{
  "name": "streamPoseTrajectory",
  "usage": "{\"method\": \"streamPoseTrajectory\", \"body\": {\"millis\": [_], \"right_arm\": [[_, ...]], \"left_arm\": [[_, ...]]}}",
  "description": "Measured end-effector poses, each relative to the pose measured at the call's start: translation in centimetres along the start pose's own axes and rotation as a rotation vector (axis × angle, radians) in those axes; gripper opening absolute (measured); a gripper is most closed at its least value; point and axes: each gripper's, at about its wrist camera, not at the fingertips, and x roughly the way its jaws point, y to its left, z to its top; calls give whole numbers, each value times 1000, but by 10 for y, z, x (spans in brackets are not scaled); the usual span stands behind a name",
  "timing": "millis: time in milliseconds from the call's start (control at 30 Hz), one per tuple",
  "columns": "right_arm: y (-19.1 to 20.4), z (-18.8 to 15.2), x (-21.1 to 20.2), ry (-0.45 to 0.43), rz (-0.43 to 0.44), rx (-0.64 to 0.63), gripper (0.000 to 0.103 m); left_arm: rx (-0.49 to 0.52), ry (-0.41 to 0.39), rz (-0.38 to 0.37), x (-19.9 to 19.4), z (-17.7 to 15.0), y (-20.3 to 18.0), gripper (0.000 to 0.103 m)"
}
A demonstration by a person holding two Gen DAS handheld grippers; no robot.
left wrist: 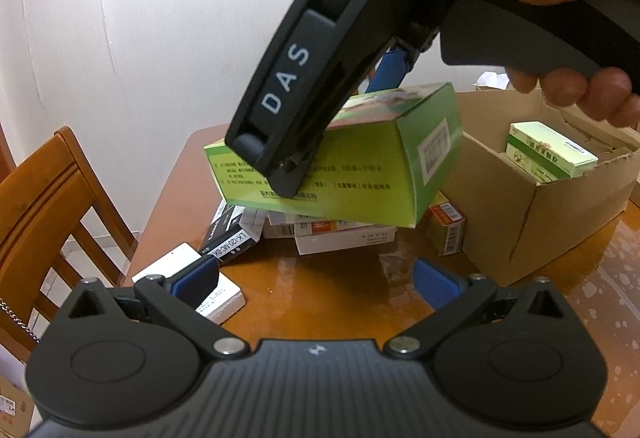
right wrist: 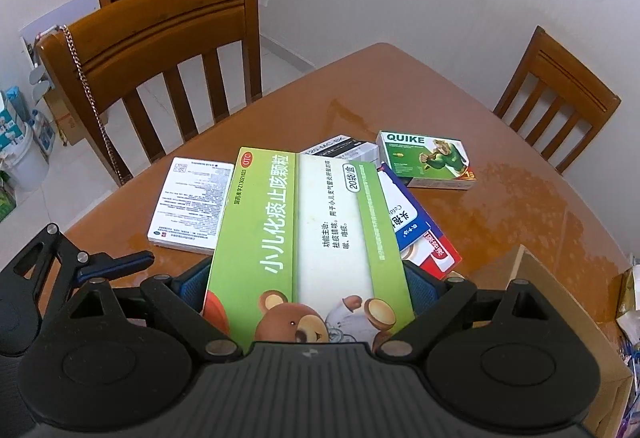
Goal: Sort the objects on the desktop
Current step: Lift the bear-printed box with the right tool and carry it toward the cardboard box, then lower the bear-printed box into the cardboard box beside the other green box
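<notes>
green medicine box (right wrist: 304, 238) sits clamped in the right tongs (right wrist: 308, 290), lifted above the pile of boxes (left wrist: 332, 234) mid-bench (right wrist: 500, 197); left tongs (left wrist: 316, 278) spread wide and empty; cardboard carton (left wrist: 536, 213) stands toward the bench's right edge

I am reading "DAS" on my right gripper (left wrist: 288, 173), "OTC" and "20袋/盒" on the green box (right wrist: 304, 238), "QUIKE" on the small green carton (right wrist: 428, 159), "LK-120-MC-BK" on the black-and-white box (left wrist: 230, 238).
</notes>
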Motion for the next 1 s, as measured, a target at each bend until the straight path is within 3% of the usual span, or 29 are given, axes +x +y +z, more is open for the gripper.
{"method": "streamPoseTrajectory", "body": {"millis": [467,1000], "right_arm": [[-25,-9,-45,-95,16,26,96],[-135,-61,-107,-196,-90,240,96]], "left_arm": [[13,0,82,-15,13,-17,103],[77,-25,34,-16,40,-81,103]]}}
